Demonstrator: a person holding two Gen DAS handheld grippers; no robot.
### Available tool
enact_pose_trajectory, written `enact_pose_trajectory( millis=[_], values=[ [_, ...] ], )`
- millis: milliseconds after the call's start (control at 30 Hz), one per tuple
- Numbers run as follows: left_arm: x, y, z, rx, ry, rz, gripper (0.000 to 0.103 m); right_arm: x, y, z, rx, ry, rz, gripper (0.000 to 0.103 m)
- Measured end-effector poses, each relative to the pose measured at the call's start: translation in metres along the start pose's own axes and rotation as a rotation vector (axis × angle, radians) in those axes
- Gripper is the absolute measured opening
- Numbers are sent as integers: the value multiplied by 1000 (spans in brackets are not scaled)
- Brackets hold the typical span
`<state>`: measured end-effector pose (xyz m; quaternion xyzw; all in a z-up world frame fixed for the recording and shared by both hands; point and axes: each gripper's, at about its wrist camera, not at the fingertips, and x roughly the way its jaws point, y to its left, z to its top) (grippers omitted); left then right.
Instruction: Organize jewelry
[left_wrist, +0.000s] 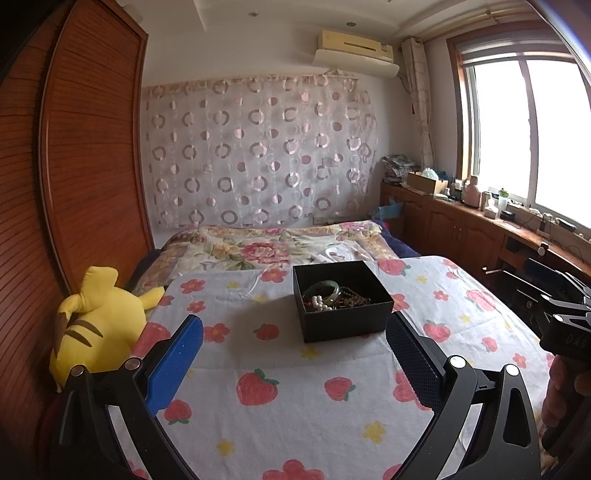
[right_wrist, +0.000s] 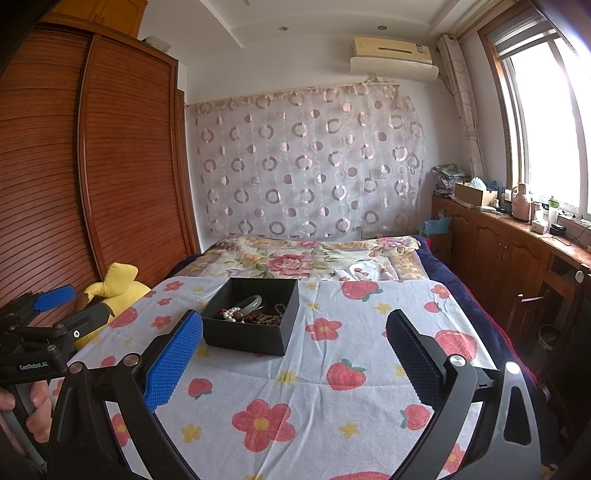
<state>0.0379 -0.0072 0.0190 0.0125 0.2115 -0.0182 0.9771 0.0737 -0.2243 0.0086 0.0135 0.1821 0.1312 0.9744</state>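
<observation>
1. My left tongs (left_wrist: 293, 354) and right tongs (right_wrist: 295, 354) hang spread wide and empty, short of the open black cardboard box (left_wrist: 341, 300).
2. Inside the box lie a green jade bangle (left_wrist: 322, 286), white pearl beads (left_wrist: 320, 303) and dark bead strands (left_wrist: 351, 300), jumbled.
3. Whether sorting is starting or finished, I cannot tell.

Both wrist views face the black box (left_wrist: 341, 301) — left nearer.

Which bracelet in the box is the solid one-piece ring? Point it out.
The green bangle in the black box: a smooth, rigid hoop. The white pearl bracelet and dark bead strands beside it are strung beads.
</observation>
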Motion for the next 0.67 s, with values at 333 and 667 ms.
enact_pose_trajectory(
  millis=[333,667],
  values=[
    [0,0,-1,0,1,-2,95,0,0,-1,0,0,0,100],
    [0,-2,6,-4,7,1,95,1,0,-2,1,-2,0,101]
  ],
)
